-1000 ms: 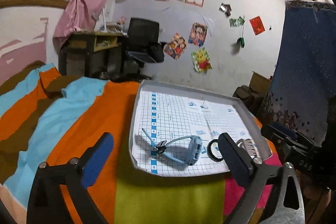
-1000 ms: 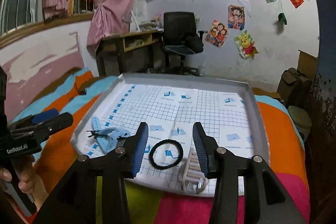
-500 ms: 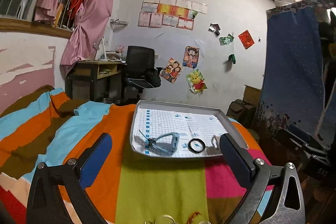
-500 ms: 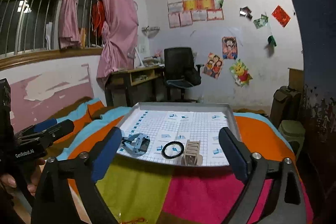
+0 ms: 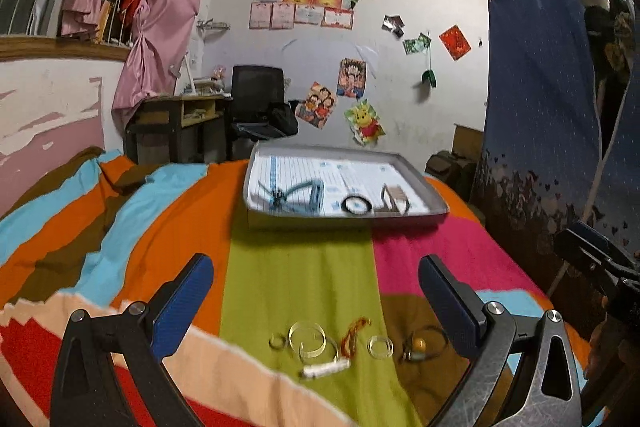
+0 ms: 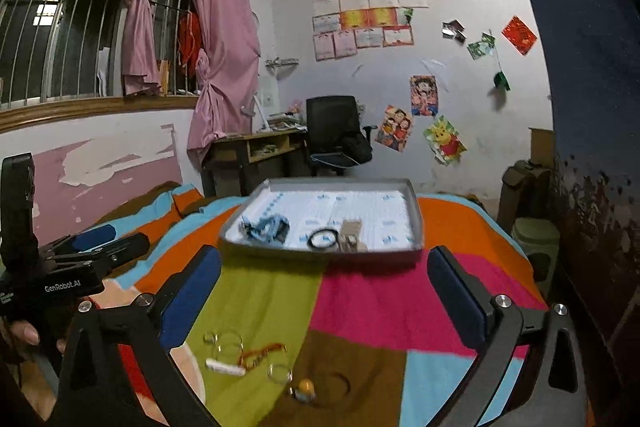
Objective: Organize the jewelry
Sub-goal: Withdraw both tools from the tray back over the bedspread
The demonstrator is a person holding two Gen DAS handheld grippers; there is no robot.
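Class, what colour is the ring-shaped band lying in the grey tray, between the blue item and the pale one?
Black band; clearest in the left wrist view.

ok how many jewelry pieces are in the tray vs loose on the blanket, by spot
In the tray: 3 (blue watch, black ring, beige band)
On the blanket: 6 (small ring, big clear bangle, red cord, small clear ring, white bar, wire bracelet with orange bead)
Total: 9

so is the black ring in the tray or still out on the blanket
In the tray. The black ring lies flat on the gridded sheet inside the grey tray, between the blue watch and a pale clip.
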